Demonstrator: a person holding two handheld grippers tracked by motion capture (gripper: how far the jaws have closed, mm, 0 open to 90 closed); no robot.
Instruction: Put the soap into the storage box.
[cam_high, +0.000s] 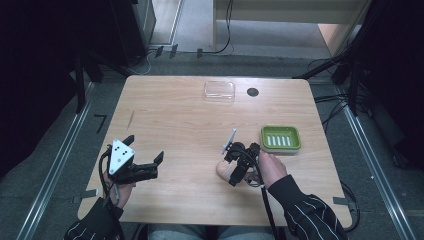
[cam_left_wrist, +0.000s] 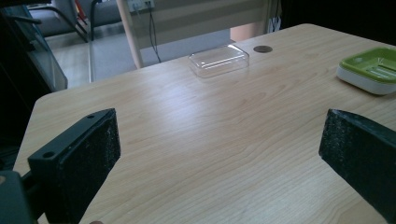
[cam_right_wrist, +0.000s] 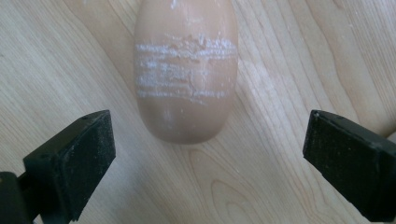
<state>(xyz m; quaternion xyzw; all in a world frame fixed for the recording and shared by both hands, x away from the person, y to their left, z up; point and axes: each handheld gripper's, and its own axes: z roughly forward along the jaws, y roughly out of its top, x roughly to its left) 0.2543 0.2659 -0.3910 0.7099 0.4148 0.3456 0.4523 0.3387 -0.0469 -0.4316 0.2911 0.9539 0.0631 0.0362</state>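
A peach-coloured oval soap bar (cam_right_wrist: 186, 70) lies flat on the wooden table, its top scored with white scratches. My right gripper (cam_right_wrist: 205, 163) hovers open just above it, pointing down, the jaws wide on either side of the bar's near end. From above, the soap (cam_high: 224, 170) peeks out at the left under that gripper (cam_high: 239, 170). A green soap dish (cam_high: 280, 138) with a white slotted insert sits just right of it. My left gripper (cam_high: 155, 167) is open near the table's front left, holding nothing; its view looks across the table at the green dish (cam_left_wrist: 371, 70).
A clear plastic lid or box (cam_high: 219, 90) lies at the far middle of the table (cam_high: 175, 120), with a dark round grommet (cam_high: 252, 92) beside it. Cables and stand legs run along the floor around the table.
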